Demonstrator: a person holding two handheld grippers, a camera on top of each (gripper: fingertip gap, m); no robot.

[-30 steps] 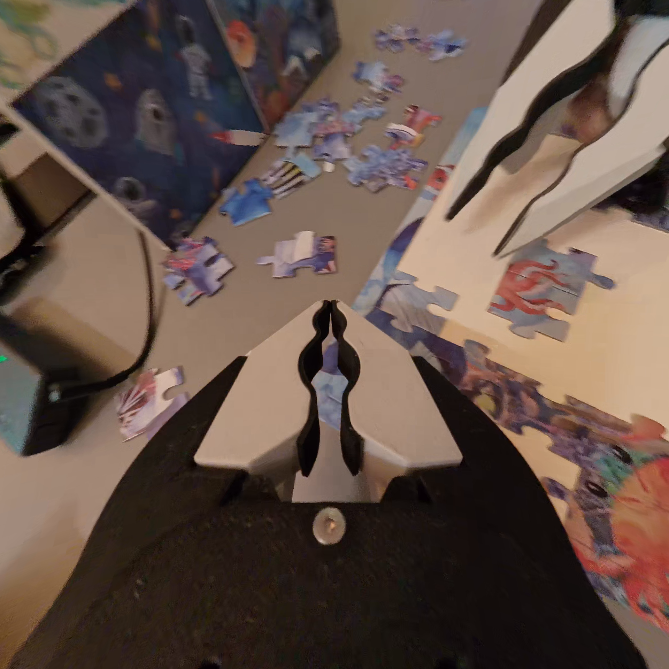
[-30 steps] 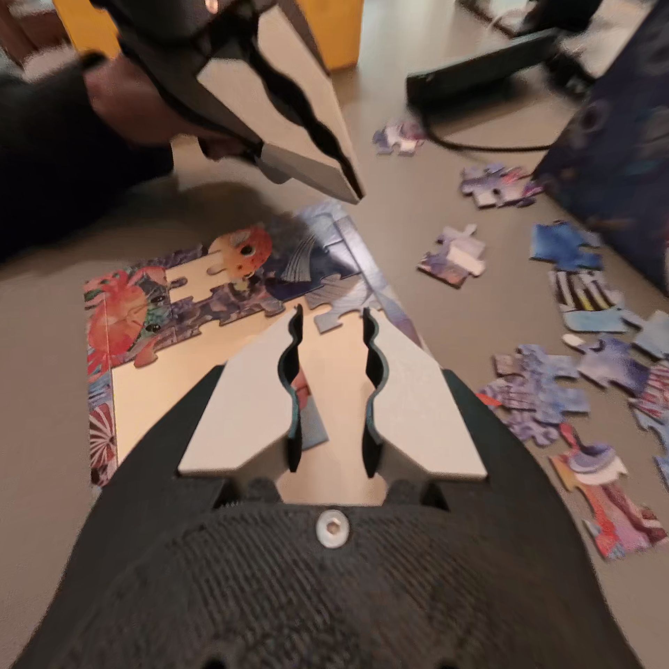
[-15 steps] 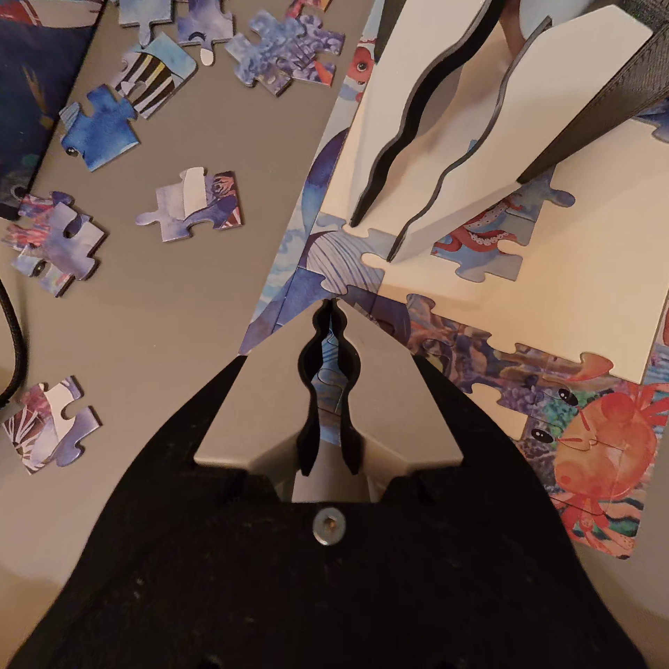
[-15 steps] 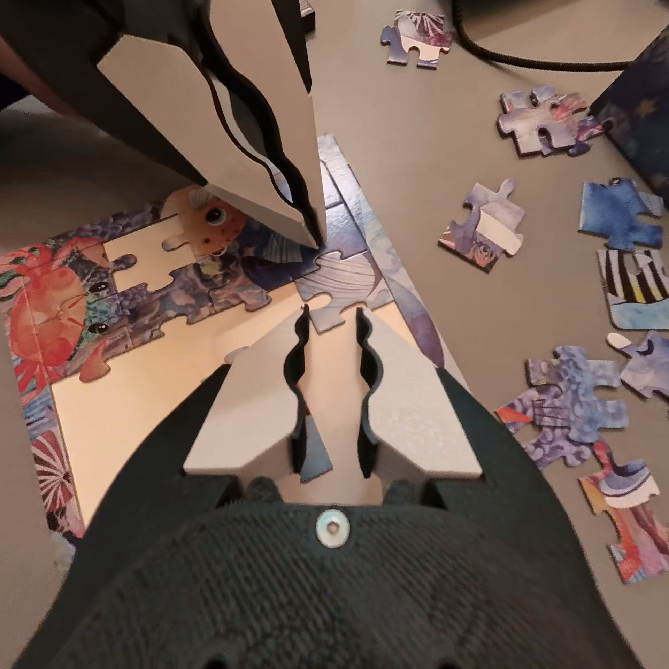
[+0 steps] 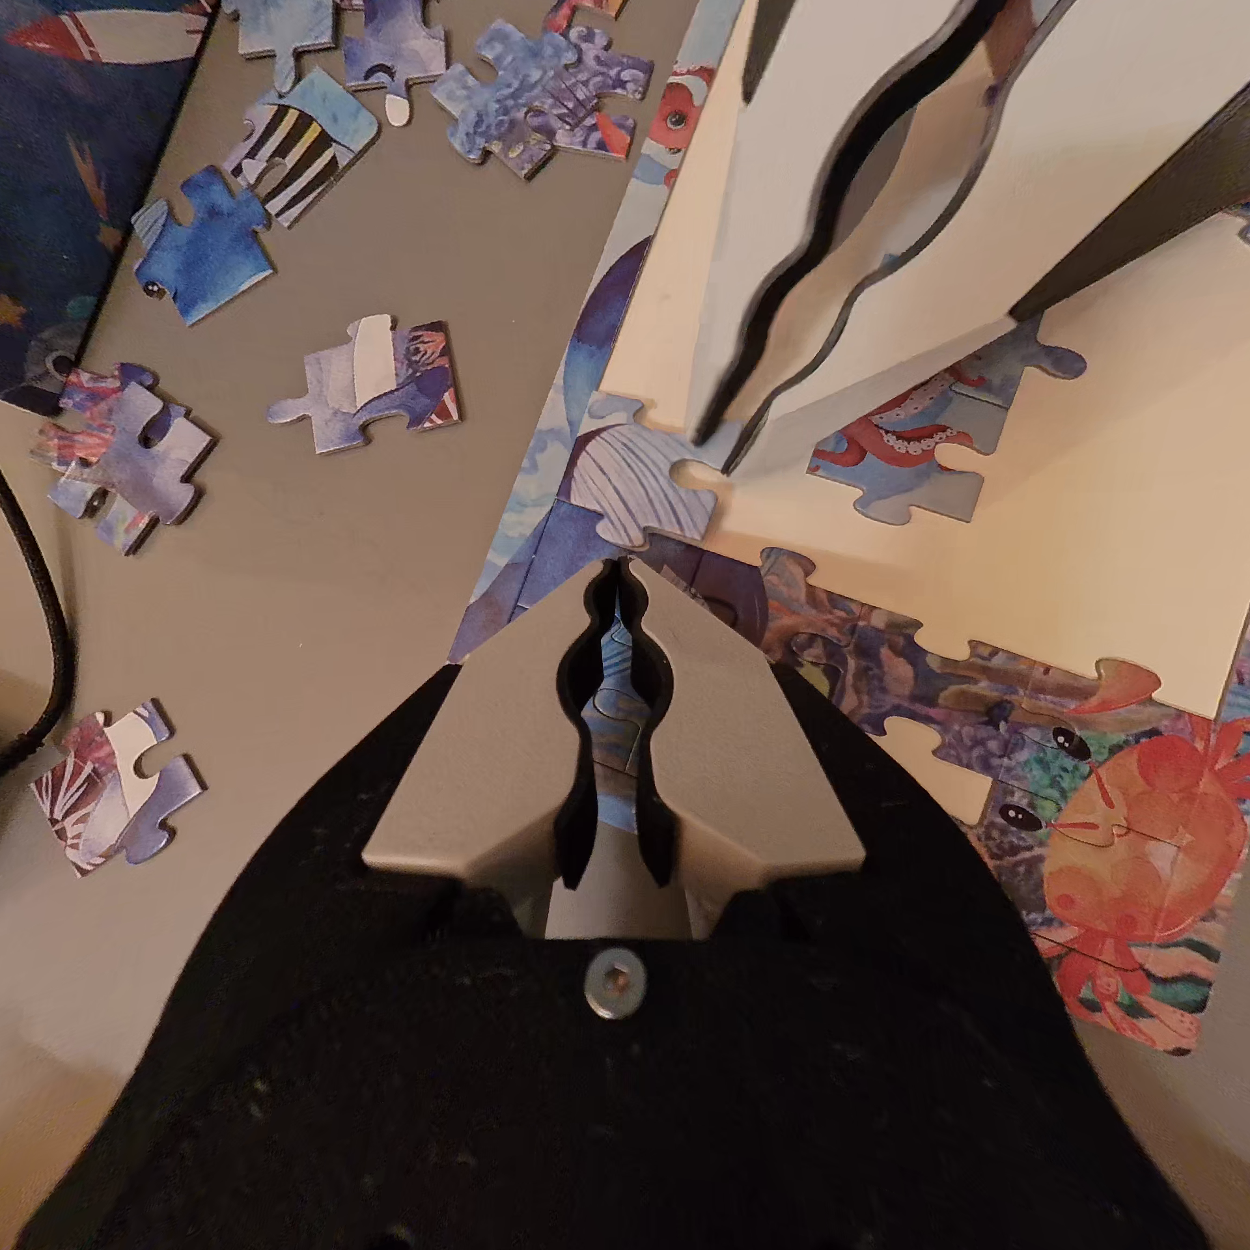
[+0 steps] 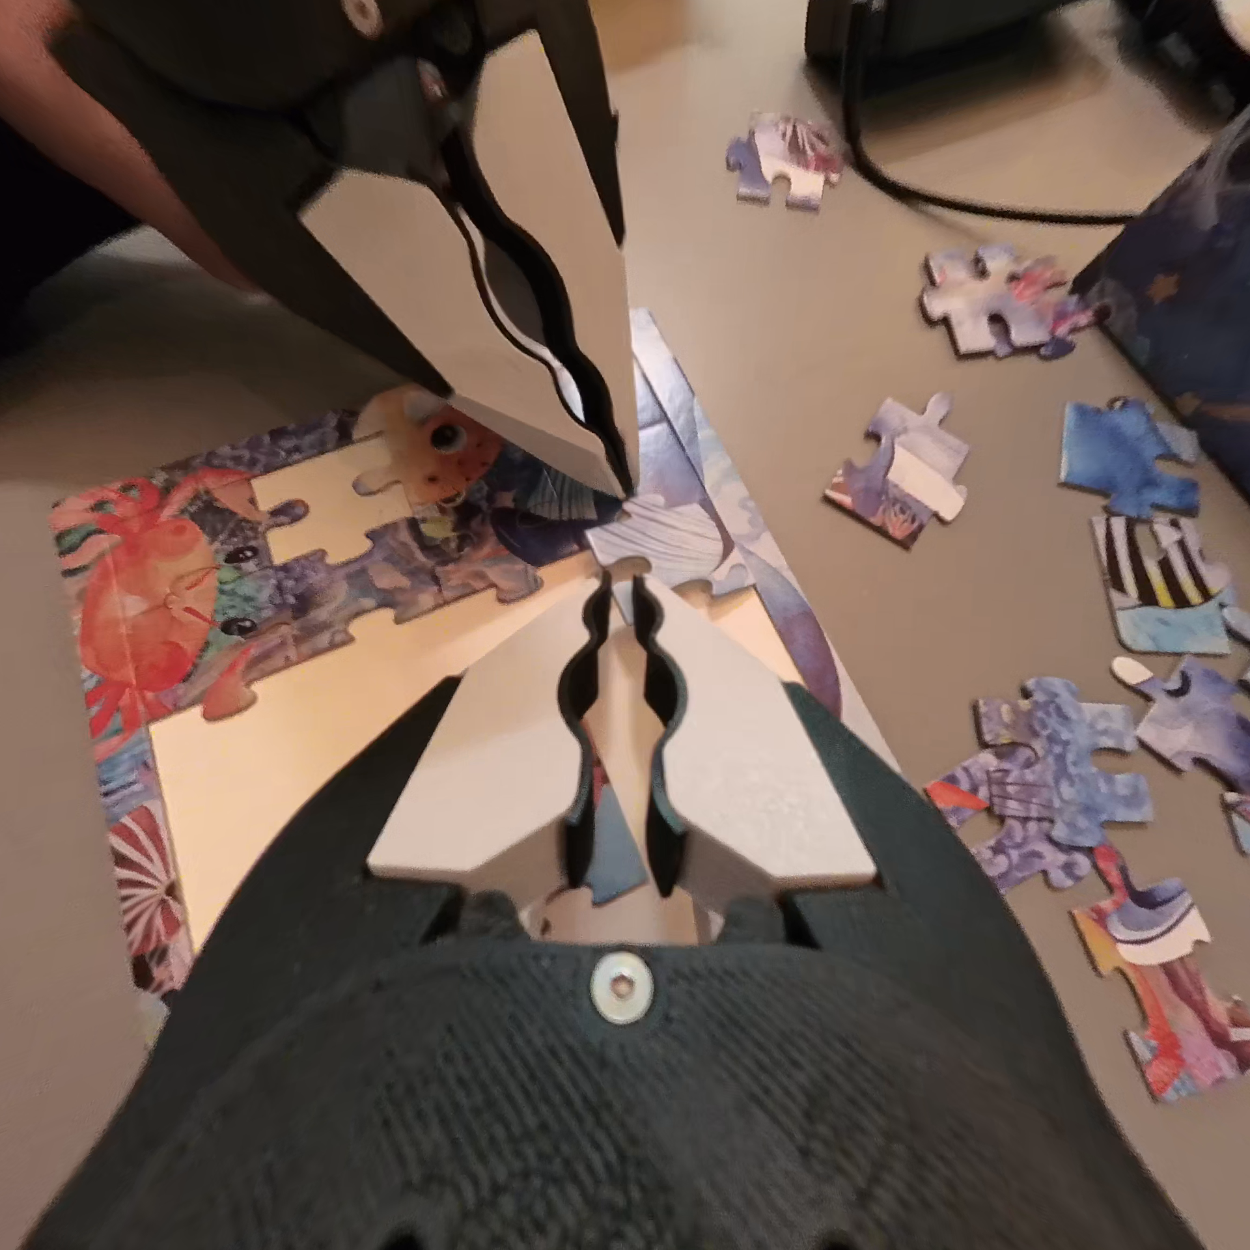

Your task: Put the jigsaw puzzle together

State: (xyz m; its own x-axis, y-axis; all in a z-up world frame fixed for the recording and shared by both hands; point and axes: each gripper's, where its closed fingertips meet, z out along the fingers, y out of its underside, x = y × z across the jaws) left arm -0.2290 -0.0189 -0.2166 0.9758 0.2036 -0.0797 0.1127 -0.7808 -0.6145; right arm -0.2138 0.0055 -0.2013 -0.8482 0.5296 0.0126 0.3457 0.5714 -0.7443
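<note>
The puzzle tray (image 5: 1055, 582) (image 6: 284, 771) has a cream base with pieces joined along one edge, among them an orange crab (image 5: 1150, 845) (image 6: 149, 582). A pale whale piece (image 5: 636, 480) (image 6: 669, 541) sits at the tray's corner. My left gripper (image 5: 617, 563) (image 6: 626, 485) is shut and empty, its tips down at that piece's edge. My right gripper (image 6: 622, 580) (image 5: 718, 452) has its tips a narrow gap apart at the piece's other side, holding nothing. An octopus piece (image 5: 906, 446) lies loose on the base under the right gripper.
Several loose pieces lie on the grey table (image 5: 338, 575) beside the tray, such as one with a white band (image 5: 379, 385) (image 6: 899, 473) and a blue one (image 5: 203, 243) (image 6: 1129, 460). A dark blue box (image 5: 67, 169) (image 6: 1184, 284) and a black cable (image 5: 40, 609) (image 6: 947, 203) border them. Some 4 centimetres of space lies between my two pairs of fingers. From either gripper's tips it is about 15 centimetres to the orange crab (image 5: 1150, 845). Seen from the right wrist view (image 6: 139, 603) as well.
Both grippers have come down and closed in on the whale piece from opposite sides. The right gripper's jaws have narrowed from wide open to a small gap. The left stayed shut.
</note>
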